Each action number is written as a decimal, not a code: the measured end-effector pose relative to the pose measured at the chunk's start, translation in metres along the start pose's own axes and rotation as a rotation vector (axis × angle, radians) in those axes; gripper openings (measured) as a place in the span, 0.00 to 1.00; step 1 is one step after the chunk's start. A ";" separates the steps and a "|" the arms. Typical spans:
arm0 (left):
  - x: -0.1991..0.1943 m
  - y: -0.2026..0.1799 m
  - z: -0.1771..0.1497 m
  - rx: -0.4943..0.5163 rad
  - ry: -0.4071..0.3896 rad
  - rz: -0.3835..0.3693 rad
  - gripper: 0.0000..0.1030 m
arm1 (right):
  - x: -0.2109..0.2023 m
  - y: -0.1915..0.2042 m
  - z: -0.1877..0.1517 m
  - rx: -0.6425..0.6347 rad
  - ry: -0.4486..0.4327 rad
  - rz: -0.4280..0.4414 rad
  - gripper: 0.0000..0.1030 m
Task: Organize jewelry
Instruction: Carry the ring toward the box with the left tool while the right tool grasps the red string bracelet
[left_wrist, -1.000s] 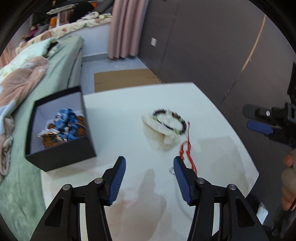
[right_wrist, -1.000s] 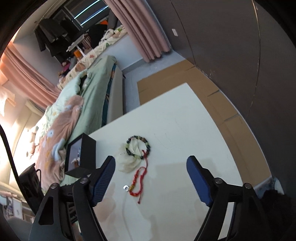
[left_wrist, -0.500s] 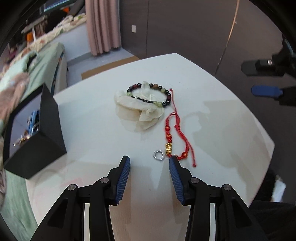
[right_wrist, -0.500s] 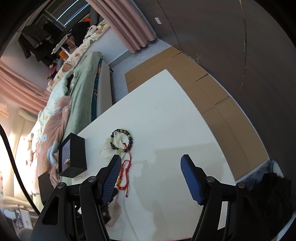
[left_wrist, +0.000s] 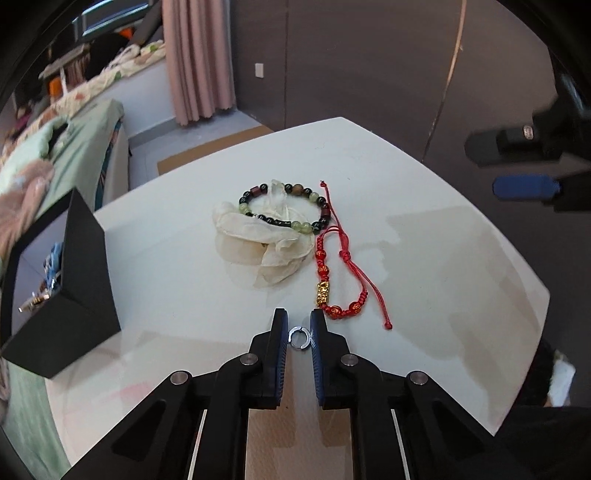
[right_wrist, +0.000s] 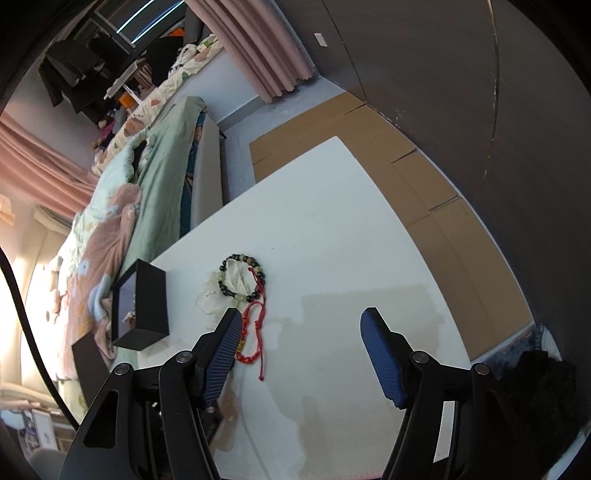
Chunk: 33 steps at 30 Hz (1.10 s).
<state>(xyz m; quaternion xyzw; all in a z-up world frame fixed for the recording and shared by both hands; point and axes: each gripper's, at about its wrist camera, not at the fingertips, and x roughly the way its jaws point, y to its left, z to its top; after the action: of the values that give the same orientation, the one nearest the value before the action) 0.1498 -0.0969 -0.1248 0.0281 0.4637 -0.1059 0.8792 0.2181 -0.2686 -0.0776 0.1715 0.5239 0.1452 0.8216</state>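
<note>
- The left gripper (left_wrist: 298, 334) is closing around the small silver ring (left_wrist: 298, 337) on the white table (left_wrist: 424, 192); pads look about touching it, hard to confirm.
- Squeeze gently, lift straight, carry to the black box (left_wrist: 79, 295).
- The right gripper (right_wrist: 301, 354) hangs open, empty.

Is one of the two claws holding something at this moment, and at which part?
The left claw is closing around the small silver ring, at its two outer sides; contact cannot be told. The right claw holds nothing.

no readable text, labels, brands or numbers in either wrist view
</note>
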 end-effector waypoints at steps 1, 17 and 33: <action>0.000 0.001 0.001 -0.009 0.004 -0.001 0.12 | 0.001 0.000 0.000 -0.001 0.002 -0.004 0.66; -0.048 0.047 0.022 -0.153 -0.105 0.027 0.12 | 0.027 0.030 -0.016 -0.116 0.060 -0.057 0.62; -0.087 0.108 0.026 -0.280 -0.185 0.065 0.12 | 0.078 0.080 -0.041 -0.286 0.138 -0.192 0.62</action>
<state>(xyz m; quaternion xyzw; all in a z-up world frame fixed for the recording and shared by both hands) 0.1463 0.0182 -0.0441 -0.0898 0.3900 -0.0140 0.9163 0.2081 -0.1589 -0.1224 -0.0083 0.5668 0.1505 0.8100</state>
